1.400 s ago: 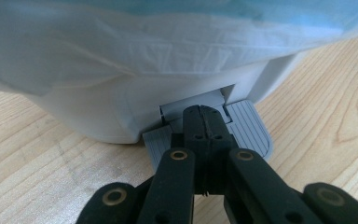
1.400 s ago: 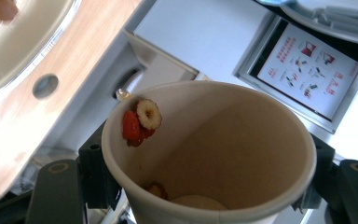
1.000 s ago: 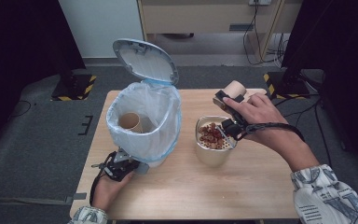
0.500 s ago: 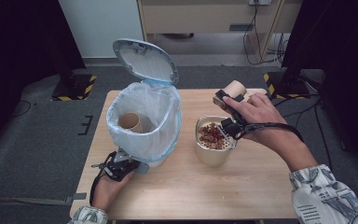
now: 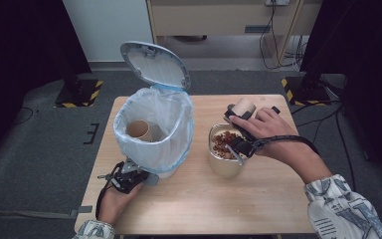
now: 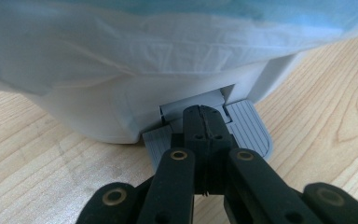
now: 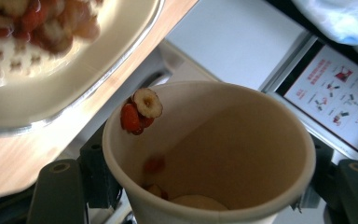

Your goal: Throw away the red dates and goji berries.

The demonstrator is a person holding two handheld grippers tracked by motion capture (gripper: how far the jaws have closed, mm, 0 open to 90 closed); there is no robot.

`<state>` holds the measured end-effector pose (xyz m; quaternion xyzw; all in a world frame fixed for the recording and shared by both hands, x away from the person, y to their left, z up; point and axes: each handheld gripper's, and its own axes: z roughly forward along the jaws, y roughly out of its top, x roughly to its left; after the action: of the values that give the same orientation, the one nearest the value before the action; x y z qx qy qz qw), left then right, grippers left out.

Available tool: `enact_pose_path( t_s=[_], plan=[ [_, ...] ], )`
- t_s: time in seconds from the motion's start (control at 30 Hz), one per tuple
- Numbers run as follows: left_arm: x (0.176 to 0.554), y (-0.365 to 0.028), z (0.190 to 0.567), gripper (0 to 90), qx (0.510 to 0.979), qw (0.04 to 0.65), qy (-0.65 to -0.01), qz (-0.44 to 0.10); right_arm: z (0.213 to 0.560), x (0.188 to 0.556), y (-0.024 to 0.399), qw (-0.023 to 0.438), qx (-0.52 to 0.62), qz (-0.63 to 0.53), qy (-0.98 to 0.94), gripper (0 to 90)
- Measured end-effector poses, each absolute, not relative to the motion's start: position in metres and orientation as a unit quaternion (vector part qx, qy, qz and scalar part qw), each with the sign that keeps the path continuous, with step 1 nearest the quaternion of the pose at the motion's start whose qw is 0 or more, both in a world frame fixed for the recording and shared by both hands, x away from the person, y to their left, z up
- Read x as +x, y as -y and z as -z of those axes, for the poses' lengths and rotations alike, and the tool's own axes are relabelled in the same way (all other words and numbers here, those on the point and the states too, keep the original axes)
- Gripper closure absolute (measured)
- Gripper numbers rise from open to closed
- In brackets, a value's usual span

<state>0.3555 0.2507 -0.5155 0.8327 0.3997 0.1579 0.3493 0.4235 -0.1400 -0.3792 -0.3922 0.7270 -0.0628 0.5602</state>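
Pale wood grain runs across the tabletop [image 5: 258, 199], which carries a small white pedal bin [image 5: 154, 134] toward its left edge and a beige bowl [image 5: 225, 162] of dried red fruit slices nearer the middle. The bin is lined with a thin, crinkled, bluish-white bag [image 6: 135, 42], and its grey lid [image 5: 154, 64] stands tipped open, apparently because the left gripper [image 6: 204, 116], its jaws closed together, presses down on the ribbed grey pedal [image 6: 247, 128] at the bin's near side. A brown paper cup [image 5: 139, 130] lies inside the liner. The right gripper [image 5: 241, 144] is clamped on a second paper cup [image 7: 209, 154], smooth and tan with a rolled rim, tipped on its side just beyond the bowl toward the far edge. A few fruit slices [image 7: 140, 111] cling to its inner wall near the rim, which suggests it is being emptied into the bowl, perhaps ahead of going into the open bin.
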Motion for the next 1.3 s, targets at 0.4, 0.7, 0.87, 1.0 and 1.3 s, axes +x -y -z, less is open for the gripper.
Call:
enact_pose_path(
  t_s=[0.4, 0.7, 0.87, 1.0, 1.3],
  plan=[
    [0.355, -0.251, 0.515, 90.0, 0.833, 0.349, -0.399, -0.158, 0.372, 0.421, 0.141, 0.585, -0.374, 0.036, -0.718, 28.2],
    [0.356, -0.251, 0.515, 89.9, 0.833, 0.349, -0.4, -0.158, 0.371, 0.428, 0.144, 0.593, -0.35, 0.032, -0.725, 28.3],
    [0.356, -0.251, 0.515, 90.0, 0.833, 0.349, -0.399, -0.158, 0.378, 0.426, 0.145, 0.585, -0.347, 0.028, -0.733, 28.3],
    [0.356, -0.251, 0.516, 90.0, 0.833, 0.35, -0.4, -0.158, 0.38, 0.425, 0.148, 0.577, -0.344, 0.023, -0.74, 28.1],
    [0.356, -0.251, 0.516, 90.0, 0.832, 0.35, -0.399, -0.157, 0.369, 0.427, 0.151, 0.583, -0.308, -0.016, -0.752, 27.8]
  ],
)
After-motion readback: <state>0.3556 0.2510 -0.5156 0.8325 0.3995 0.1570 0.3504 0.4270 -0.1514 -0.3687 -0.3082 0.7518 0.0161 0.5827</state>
